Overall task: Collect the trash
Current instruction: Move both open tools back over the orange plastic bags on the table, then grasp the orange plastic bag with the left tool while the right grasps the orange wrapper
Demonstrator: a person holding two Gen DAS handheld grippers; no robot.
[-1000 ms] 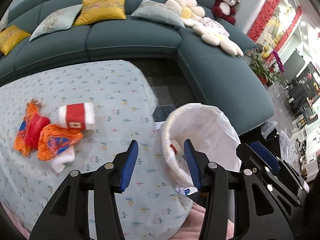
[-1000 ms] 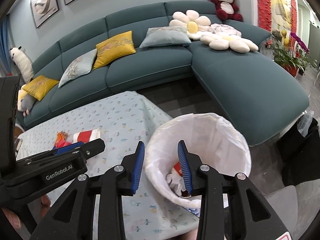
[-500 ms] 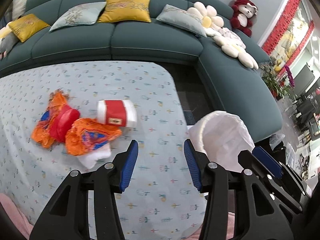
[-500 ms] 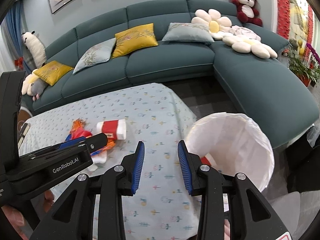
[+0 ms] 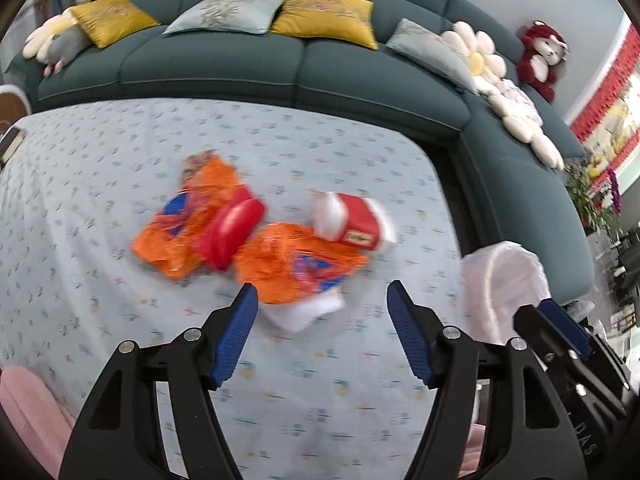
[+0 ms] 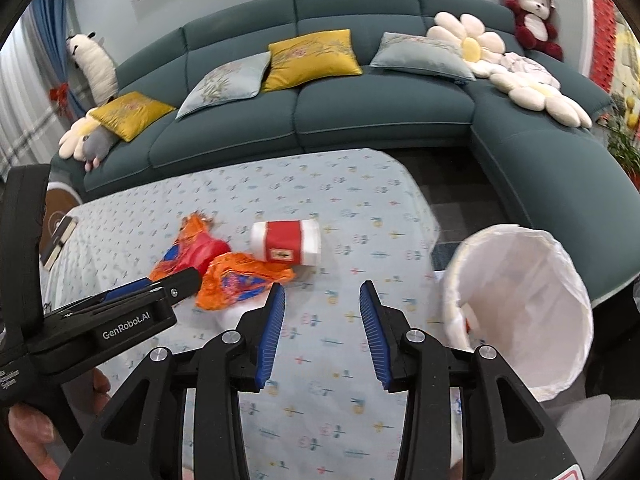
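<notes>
Your trash lies in a loose cluster near the middle of the table (image 6: 360,216), on its pale blue patterned cloth. A red-and-white paper cup (image 6: 287,241) lies on its side at the right of the pile. Just beside it sits a crumpled orange wrapper (image 6: 236,278) with a wad of white tissue (image 5: 306,312) under its near edge. Further left, a shiny red packet (image 5: 228,232) rests against a second orange wrapper (image 5: 180,224).

Your left claw (image 5: 322,338) hovers over the near orange wrapper and tissue; its jaws are opening, nothing is between them, and the pads touch nothing. Your right claw (image 6: 322,334) hangs above bare cloth, between the pile and the bin; its jaws are also opening and empty.

The white-lined trash bin (image 6: 520,312) stands off the table's right end, with some scraps visible low inside. Behind the table runs a teal sectional sofa (image 6: 384,108) with yellow and grey cushions, flower-shaped pillows and a red plush bear (image 6: 532,16).
</notes>
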